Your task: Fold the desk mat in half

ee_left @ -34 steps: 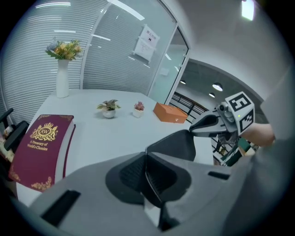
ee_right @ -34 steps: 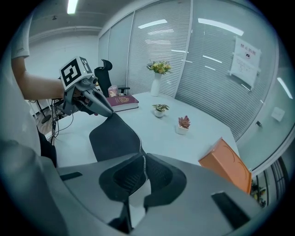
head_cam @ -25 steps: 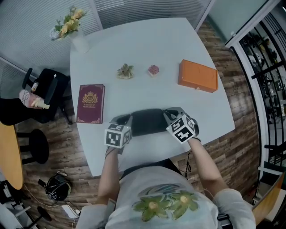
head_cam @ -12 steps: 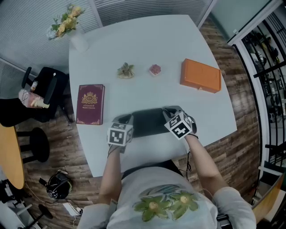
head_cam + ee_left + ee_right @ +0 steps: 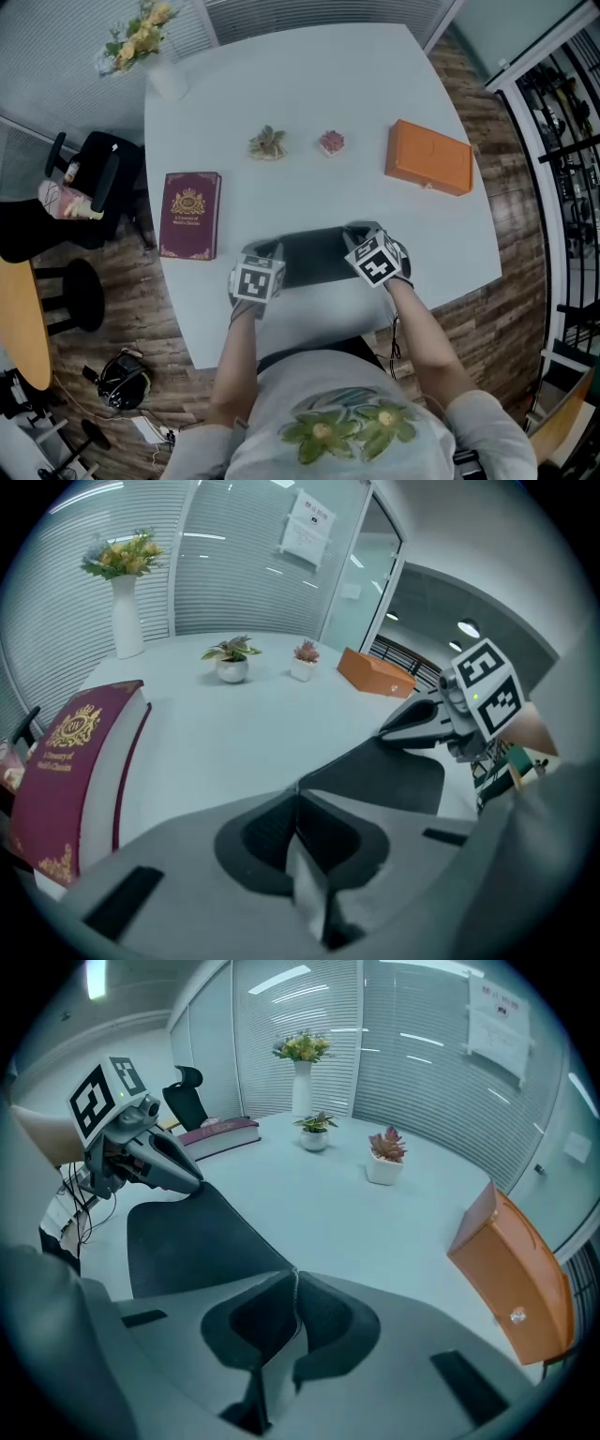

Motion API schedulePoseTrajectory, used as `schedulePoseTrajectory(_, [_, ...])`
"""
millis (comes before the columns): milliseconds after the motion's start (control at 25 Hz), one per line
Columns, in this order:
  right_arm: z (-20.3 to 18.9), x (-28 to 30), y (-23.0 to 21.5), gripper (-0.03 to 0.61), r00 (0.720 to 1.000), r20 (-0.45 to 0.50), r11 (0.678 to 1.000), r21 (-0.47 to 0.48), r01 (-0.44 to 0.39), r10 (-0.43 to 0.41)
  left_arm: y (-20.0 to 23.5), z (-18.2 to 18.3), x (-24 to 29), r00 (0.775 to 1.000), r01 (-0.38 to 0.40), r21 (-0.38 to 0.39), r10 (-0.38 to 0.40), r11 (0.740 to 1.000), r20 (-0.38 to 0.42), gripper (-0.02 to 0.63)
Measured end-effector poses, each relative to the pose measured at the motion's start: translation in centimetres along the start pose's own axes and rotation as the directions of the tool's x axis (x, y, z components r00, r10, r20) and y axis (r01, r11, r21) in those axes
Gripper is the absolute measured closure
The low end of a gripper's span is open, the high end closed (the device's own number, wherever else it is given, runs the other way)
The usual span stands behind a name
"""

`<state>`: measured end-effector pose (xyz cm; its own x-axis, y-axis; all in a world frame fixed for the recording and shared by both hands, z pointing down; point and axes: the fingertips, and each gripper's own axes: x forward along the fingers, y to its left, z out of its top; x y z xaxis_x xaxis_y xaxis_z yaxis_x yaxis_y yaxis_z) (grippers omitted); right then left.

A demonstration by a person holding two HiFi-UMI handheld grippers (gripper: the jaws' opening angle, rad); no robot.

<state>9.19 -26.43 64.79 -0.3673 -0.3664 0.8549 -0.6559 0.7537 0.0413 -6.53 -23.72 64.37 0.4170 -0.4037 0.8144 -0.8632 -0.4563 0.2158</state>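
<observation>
On the table (image 5: 281, 84), a desk mat (image 5: 314, 255) is set at the near edge; a book (image 5: 190, 215) is placed left, a box (image 5: 429, 157) right, two potted plants (image 5: 267, 142) behind it.

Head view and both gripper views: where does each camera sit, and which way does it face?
Head view: on the person's head, facing steeply down at the table; forearms, left tongs, right tongs show.
Left gripper view: on the left tongs, facing across the table; right tongs at right.
Right gripper view: on the right tongs, facing across the table; left tongs at left.
Shared: both gripper views show the pinched desk mat.
</observation>
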Motion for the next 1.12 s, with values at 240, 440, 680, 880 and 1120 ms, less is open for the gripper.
schedulePoseTrajectory(240, [-0.3,0.4,-0.1,0.540,1.000,0.000,0.999,0.044,-0.023,0.023,-0.1,-1.0,0.9,0.999,-0.017,0.042,0.019,0.999,-0.050,0.598])
schedulePoseTrajectory(440, [-0.2,0.4,-0.2,0.534,0.999,-0.005,0.998,0.058,-0.039,0.040,0.2,-1.0,1.4,0.999,-0.041,0.073,0.043,0.996,-0.034,0.598])
schedulePoseTrajectory(680, [0.0,-0.2,-1.1,0.485,0.999,0.013,0.992,0.116,-0.040,0.038,0.6,-1.1,1.3,0.998,-0.048,0.047,0.050,0.998,-0.031,0.558])
schedulePoseTrajectory(880, [0.2,-1.2,-1.7,0.471,0.998,0.047,0.986,0.164,-0.037,0.030,0.4,-0.9,0.4,0.999,-0.028,0.011,0.028,1.000,-0.040,0.499])
schedulePoseTrajectory(1120, [0.6,-2.7,-1.7,0.471,0.996,0.084,0.984,0.176,-0.022,0.007,-0.1,-0.1,-0.7,0.999,-0.033,-0.006,0.033,0.999,0.002,0.497])
